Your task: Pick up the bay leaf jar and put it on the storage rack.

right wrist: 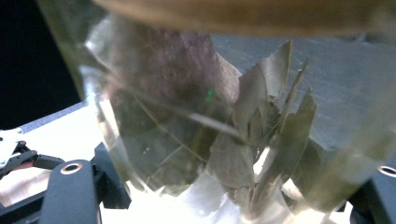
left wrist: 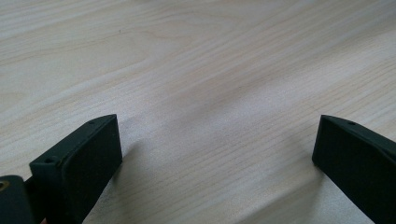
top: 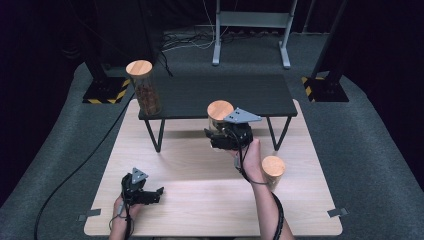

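Glass jar of dried leaves point(right wrist: 201, 130), clamped in the right gripper point(top: 220, 134) just before the black shelf point(top: 260, 95), risked clipping its edge and slipping, while the left gripper point(top: 155, 192) gaped empty

The counter point(top: 200, 200) was a pale wooden board with fine grain, lying on a grey carpeted floor point(top: 370, 150); its near corners were met by small grey tabs. On its far part stood a low dark shelf point(top: 220, 95) on thin black legs, its top matte and charcoal. A tall clear jar of brown pieces point(top: 145, 90), capped with a wooden lid, stood on the shelf's left end, near the front edge; a second jar with a wooden lid point(top: 273, 170) stood directly on the counter at the right, in front of the shelf's right leg. The near middle of the counter showed bare wood.
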Tool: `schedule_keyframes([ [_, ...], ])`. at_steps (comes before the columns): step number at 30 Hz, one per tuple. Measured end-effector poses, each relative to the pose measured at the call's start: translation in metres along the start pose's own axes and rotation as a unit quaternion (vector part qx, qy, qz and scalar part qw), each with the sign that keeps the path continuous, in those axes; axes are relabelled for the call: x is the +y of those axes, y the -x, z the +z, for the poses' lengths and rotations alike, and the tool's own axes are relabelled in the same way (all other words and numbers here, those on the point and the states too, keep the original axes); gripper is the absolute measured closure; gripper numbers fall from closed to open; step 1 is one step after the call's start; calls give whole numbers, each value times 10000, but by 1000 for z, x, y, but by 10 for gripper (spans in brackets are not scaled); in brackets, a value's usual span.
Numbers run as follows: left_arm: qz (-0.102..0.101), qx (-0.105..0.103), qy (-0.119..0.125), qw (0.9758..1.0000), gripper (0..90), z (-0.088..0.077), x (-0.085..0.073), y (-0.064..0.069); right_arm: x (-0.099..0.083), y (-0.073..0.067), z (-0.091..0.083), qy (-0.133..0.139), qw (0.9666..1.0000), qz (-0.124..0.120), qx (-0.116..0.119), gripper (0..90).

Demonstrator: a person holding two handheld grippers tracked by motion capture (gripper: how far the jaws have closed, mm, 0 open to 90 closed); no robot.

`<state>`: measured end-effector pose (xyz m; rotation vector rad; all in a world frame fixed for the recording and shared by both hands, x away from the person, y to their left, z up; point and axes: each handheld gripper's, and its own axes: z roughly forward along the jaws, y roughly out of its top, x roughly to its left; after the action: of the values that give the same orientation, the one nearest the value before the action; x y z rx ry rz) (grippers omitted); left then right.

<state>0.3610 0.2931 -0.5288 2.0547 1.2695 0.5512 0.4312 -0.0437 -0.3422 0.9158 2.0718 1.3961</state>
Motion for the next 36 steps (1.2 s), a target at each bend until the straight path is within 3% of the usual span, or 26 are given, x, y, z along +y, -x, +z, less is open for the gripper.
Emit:
schedule_keyframes([
  [36,0,-2,0,10000,9,0,0,0,42,6,-9,86,9999,-19,73,248],
])
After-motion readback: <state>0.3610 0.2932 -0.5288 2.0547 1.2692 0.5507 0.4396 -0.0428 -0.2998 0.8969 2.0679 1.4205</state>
